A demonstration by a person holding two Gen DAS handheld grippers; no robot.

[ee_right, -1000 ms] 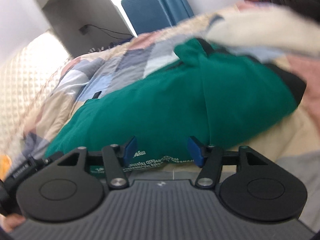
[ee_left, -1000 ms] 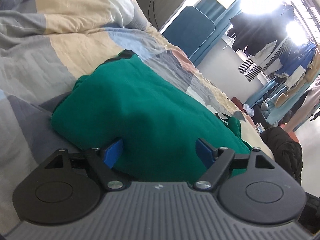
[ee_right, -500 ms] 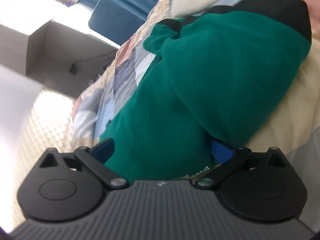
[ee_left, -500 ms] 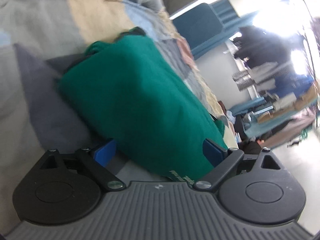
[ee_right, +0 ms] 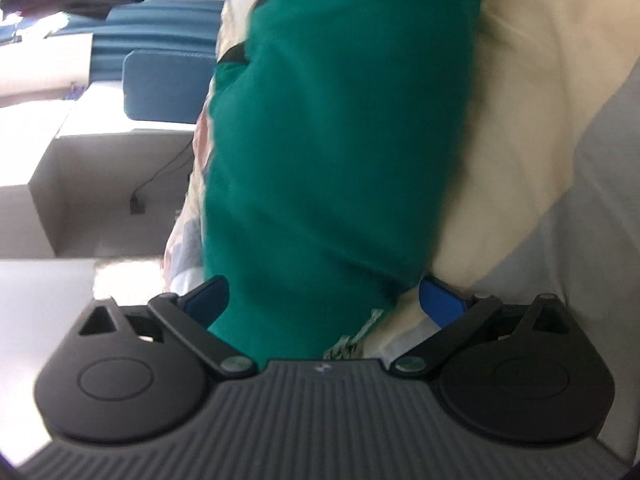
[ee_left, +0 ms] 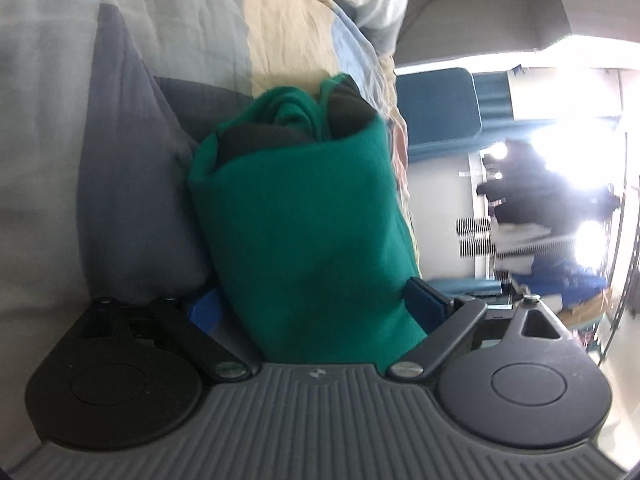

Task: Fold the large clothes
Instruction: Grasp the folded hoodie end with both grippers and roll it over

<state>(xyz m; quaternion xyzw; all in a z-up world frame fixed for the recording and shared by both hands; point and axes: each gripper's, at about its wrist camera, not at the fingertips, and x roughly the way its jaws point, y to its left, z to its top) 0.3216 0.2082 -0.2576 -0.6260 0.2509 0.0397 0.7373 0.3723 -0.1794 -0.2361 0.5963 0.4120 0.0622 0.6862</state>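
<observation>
A folded green garment (ee_left: 304, 216) with dark cuffs (ee_left: 256, 140) tucked at its far end lies on a patchwork quilt (ee_left: 48, 160). My left gripper (ee_left: 314, 304) is rolled on its side, and its jaws stand wide astride the bundle's near end. One blue pad (ee_left: 204, 308) is against the quilt side and the other sits on the free side. In the right wrist view the same garment (ee_right: 340, 140) runs away from me over the cream quilt (ee_right: 540, 140). My right gripper (ee_right: 324, 296) is also rolled and open, its pads (ee_right: 440, 300) either side of the garment's edge.
A blue upholstered chair (ee_left: 436, 108) stands past the bed, with a rack of hanging clothes (ee_left: 540, 220) against a bright window. The right wrist view shows a white cabinet (ee_right: 100, 184) with a cable (ee_right: 160, 176) and the blue chair (ee_right: 168, 84).
Both grippers have rolled about a quarter turn and sunk toward the bed. Their jaws have widened and now straddle the folded garment's ends.
</observation>
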